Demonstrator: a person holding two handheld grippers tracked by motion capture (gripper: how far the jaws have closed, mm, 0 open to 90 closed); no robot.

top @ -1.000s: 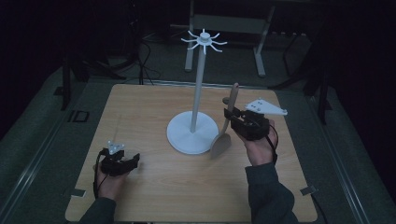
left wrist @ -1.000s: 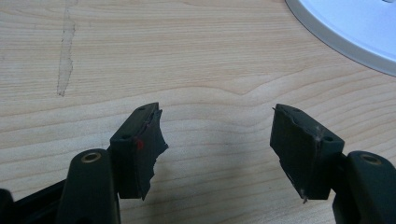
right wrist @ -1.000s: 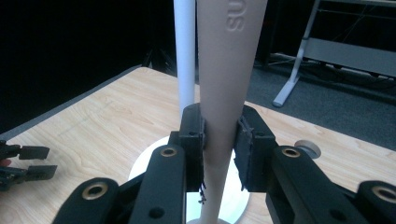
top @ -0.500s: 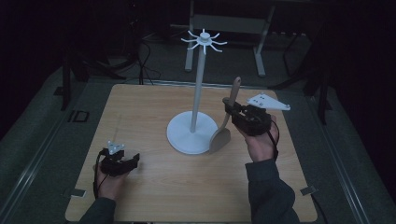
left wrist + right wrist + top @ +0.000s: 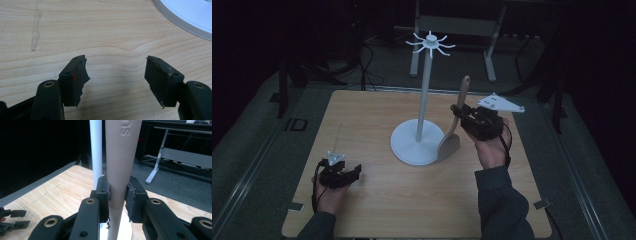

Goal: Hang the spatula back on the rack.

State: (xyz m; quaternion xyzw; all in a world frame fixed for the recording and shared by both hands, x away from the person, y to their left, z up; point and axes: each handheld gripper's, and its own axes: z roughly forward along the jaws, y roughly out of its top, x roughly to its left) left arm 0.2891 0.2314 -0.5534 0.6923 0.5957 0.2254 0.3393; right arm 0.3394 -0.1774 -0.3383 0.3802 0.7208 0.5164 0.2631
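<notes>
High view looks forward and down over the whole wooden table [image 5: 377, 200], left gripper view stares close at the tabletop past its jaws, catching the white stand's base [image 5: 190, 17], and right gripper view faces the stand's pole [image 5: 95, 152] up close.
</notes>
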